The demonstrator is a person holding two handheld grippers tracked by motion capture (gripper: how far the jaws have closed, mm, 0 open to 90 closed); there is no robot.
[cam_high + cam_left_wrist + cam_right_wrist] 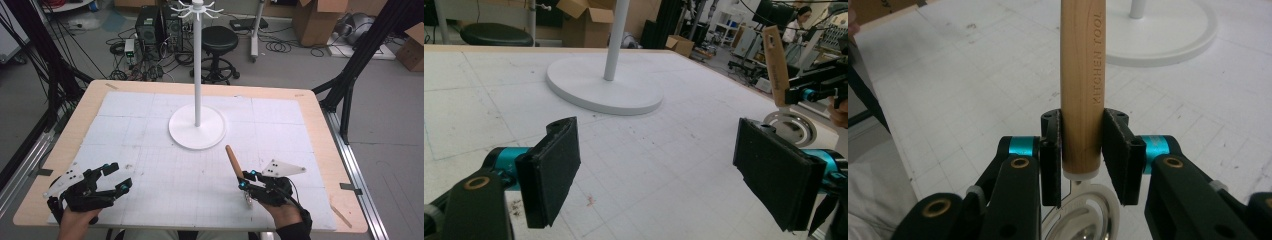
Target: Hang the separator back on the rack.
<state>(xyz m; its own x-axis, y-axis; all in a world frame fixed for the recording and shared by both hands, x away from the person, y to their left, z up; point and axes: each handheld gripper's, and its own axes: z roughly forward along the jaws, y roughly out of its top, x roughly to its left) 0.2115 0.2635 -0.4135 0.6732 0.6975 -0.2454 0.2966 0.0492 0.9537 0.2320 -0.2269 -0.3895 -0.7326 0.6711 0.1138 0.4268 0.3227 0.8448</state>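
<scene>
Where the person's forearms come in at the near edge of the table (320,112), each hand carries a gripper low over the white gridded mat (150,150). The left gripper (114,177) sits near the front left corner of the mat; in the left gripper view its two black pads (549,170) stand wide apart with nothing between them, only bare mat showing in the gap.

The right gripper (246,180) is at the front right of the mat. In the right gripper view its jaws are drawn in narrow and clamp the lower end of a wooden handle (1082,90), the pads (1115,150) pressing on either side of it. The handle bears the engraved words "KITCHEN TOOL" and runs away from the camera, up and out of the top of that view. Just below the grip, a white collar joins the handle to a round metal head (1083,220), which lies nearest the camera; what sort of utensil it is cannot be told for certain. In the high view the handle tilts up and away from the person, its free end pointing toward the stand.

Farther off, near the middle of the mat, stands a white stand (197,65) on a round flat base (197,134), well apart from both grippers. Beyond the table are a black stool (219,40) and cardboard boxes (320,20) on the floor.
</scene>
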